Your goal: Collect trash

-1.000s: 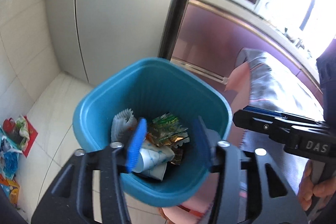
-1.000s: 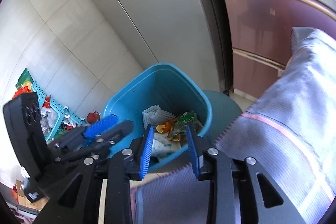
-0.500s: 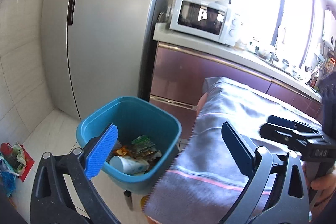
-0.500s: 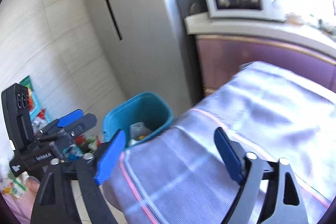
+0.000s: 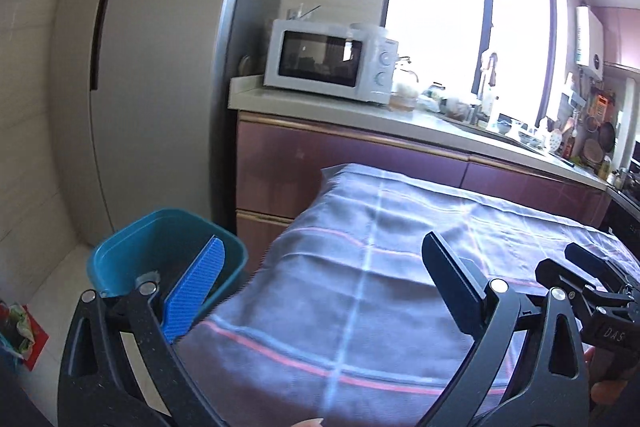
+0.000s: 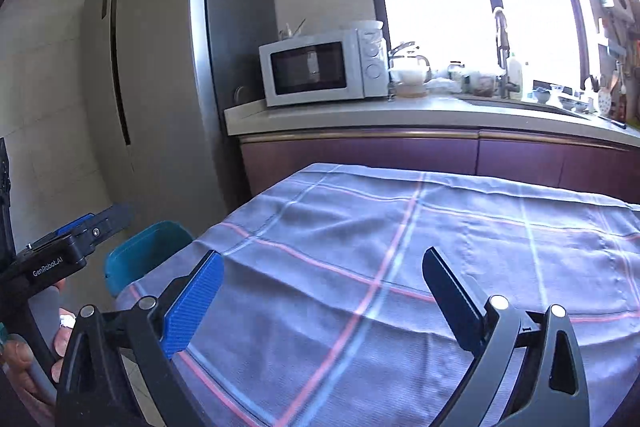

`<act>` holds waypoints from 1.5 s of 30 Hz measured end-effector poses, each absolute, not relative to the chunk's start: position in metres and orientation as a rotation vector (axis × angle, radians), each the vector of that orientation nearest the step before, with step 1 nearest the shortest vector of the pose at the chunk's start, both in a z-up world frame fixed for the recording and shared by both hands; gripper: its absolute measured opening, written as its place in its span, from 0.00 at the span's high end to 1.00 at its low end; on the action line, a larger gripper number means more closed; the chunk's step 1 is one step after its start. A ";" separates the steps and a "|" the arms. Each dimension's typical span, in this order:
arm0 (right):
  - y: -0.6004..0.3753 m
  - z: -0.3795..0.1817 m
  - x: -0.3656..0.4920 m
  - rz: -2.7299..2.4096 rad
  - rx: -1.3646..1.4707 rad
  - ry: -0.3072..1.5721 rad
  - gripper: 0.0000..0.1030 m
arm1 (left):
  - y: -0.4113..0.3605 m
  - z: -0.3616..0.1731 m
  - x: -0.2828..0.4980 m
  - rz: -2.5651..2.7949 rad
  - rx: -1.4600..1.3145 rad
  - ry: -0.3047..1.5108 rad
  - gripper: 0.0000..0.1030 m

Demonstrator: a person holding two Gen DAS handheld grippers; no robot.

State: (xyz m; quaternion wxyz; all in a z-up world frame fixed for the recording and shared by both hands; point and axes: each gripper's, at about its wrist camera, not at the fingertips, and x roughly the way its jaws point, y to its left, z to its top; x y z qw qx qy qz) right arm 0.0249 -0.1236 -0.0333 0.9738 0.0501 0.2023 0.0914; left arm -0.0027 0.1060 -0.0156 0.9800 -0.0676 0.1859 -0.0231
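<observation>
Beside the table's (image 5: 360, 307) left end stood the teal trash bin (image 5: 120, 255), the refrigerator (image 5: 160, 67) behind it. Only the left wrist view looked into the bin and caught litter (image 5: 20, 323) on the floor farther left. The left gripper (image 5: 320, 267) gaped wide, nothing between its fingers. The right gripper (image 6: 320, 275) had just been opening and stood empty over the checked cloth, which hid most of the bin there. Beyond the table sat a microwave (image 6: 320, 71).
</observation>
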 end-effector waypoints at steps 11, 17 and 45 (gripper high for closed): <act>-0.169 -0.034 -0.004 0.030 0.116 0.347 0.07 | 0.047 -0.007 -0.014 -0.087 -0.040 0.293 0.05; -0.172 -0.032 -0.014 -0.007 0.119 0.321 0.07 | 0.031 -0.008 -0.015 -0.120 -0.009 0.270 0.05; -0.180 -0.032 -0.017 -0.044 0.111 0.299 0.07 | 0.022 -0.009 -0.018 -0.134 0.004 0.234 0.05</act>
